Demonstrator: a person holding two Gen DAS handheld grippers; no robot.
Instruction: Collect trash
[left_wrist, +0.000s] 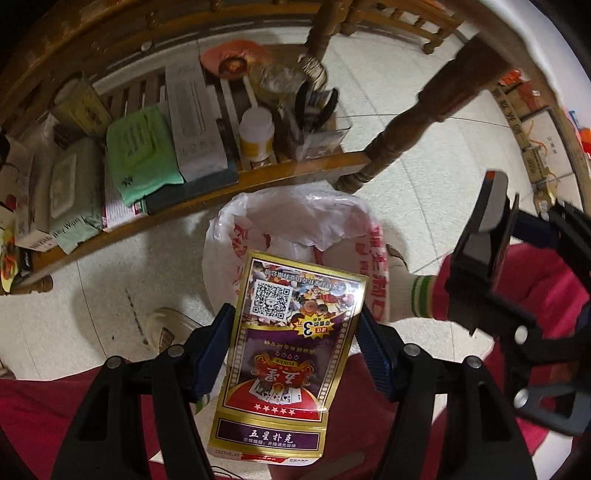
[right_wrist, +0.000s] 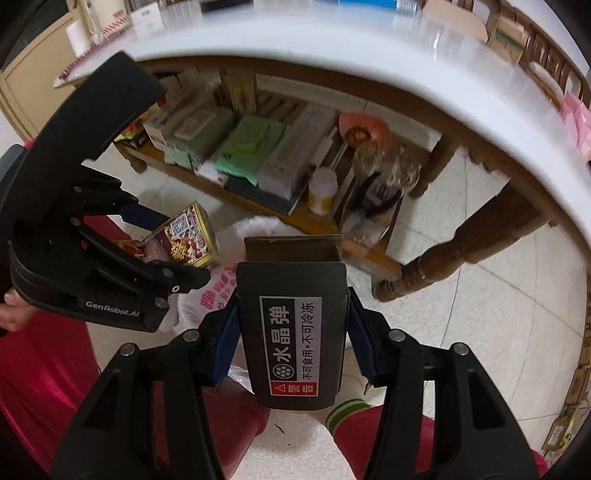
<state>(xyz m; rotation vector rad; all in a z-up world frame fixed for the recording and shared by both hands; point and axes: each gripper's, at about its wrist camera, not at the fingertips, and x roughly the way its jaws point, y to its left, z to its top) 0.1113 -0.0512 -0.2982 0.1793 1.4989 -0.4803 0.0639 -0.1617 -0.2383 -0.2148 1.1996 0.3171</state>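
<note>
With the left gripper (left_wrist: 295, 354) clamped on a playing-card box (left_wrist: 291, 350) and the right gripper (right_wrist: 291, 343) on a black cardboard box (right_wrist: 295, 332), both just above the bag-lined bin (left_wrist: 332, 218) ahead of them, a badly aimed release could bounce either box off the bag's loose rim onto the floor.

Both grippers: black plastic frames, silver screw heads, blue ribbed pads (right_wrist: 226, 334). Left gripper (right_wrist: 155, 236) carries white "GenRobot.AI" lettering. Person: red trousers (left_wrist: 388, 373), white sock (left_wrist: 406, 291) with green stripes, bare thumb (right_wrist: 13, 308).
</note>
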